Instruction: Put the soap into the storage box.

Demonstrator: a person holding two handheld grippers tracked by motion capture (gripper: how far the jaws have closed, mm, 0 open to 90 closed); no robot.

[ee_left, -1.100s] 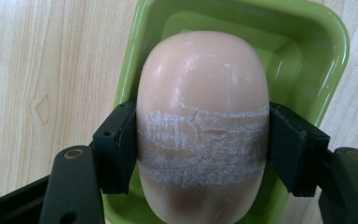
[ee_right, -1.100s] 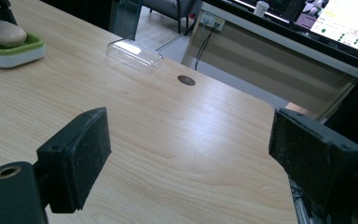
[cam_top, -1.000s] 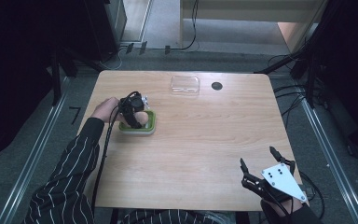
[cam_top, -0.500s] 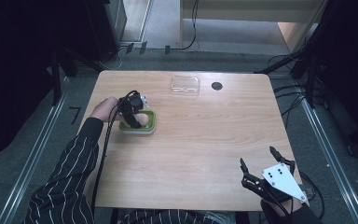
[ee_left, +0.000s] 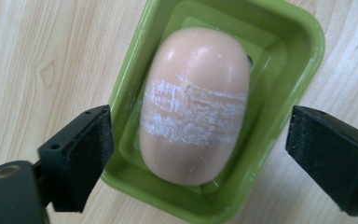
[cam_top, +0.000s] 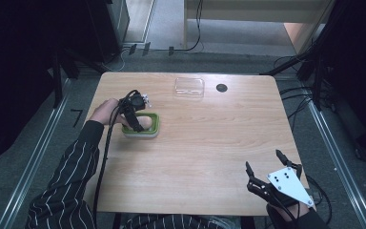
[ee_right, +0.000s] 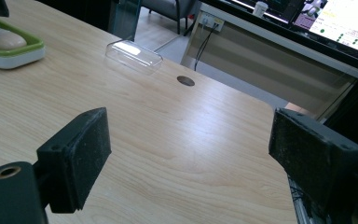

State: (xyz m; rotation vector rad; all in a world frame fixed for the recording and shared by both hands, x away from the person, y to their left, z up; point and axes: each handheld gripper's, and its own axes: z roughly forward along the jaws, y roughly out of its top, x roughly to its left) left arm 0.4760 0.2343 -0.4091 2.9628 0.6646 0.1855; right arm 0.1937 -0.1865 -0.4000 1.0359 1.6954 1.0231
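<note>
A peach-coloured soap bar (ee_left: 196, 107) with white scuff marks lies in a green soap dish (ee_left: 303, 42) on the wooden table. My left gripper (ee_left: 207, 156) hangs straight over it. Its jaws have just been opening and now stand wide on either side of the dish, touching neither the soap nor the dish. From above, the left gripper (cam_top: 134, 125) covers part of the dish (cam_top: 153, 125) at the table's left. My right gripper (cam_top: 263, 160) stands open and empty at the front right corner. Its view looks across the table past the right gripper (ee_right: 196, 158) to the dish (ee_right: 9, 49).
A clear plastic lid (cam_top: 189, 88) lies near the far edge, with a dark round cable hole (cam_top: 221, 88) to its right. Bare wood stretches between the dish and the right gripper. A desk with monitors stands beyond the table's far edge.
The left gripper's jaws have spread apart over the dish, and the hand has barely shifted. The right gripper has stayed where it was.
</note>
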